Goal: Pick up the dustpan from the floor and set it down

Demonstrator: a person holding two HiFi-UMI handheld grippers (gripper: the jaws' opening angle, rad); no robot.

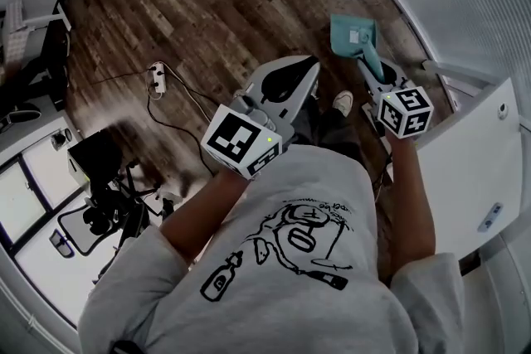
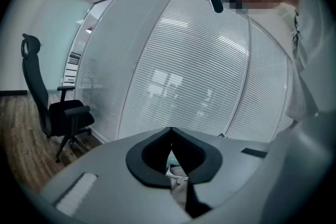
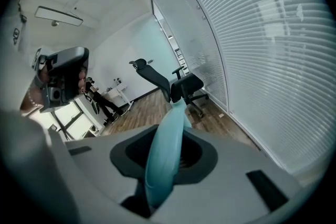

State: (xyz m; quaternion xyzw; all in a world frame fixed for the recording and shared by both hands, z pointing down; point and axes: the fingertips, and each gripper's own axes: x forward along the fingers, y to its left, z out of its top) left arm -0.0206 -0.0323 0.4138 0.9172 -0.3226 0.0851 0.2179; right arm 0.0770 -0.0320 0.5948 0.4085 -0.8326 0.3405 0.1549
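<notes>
Dark wood-plank floor (image 1: 207, 21) fills most of what I see from the head view, with slatted glass walls (image 2: 199, 71) curving round the room.

The dustpan (image 1: 353, 36) is out ahead of me on the right, its teal pan over the floor and its handle running back into the right tool (image 3: 169, 139). That tool is clenched on the handle, and its own view shows the teal shaft passing straight between the jaws. The left tool (image 2: 170, 131) is clamped shut with nothing in it, held beside the other at about waist height.

I judge the pick-up as done and the set-down as the step in hand. From above I cannot tell whether the pan's lip is touching the planks or hanging just over them. The next move calls for bringing the pan flat onto the floor, keeping the handle from twisting in the jaws, and letting go only once the pan rests on its own. The bare planks ahead look clear enough.

By my count:
- one dustpan
- two tools
- one white power strip (image 1: 156, 77) with its cable on the floor to the left
- one shoe (image 1: 343, 102) showing below the tools
- one black office chair (image 2: 58, 107) in the left gripper view
</notes>
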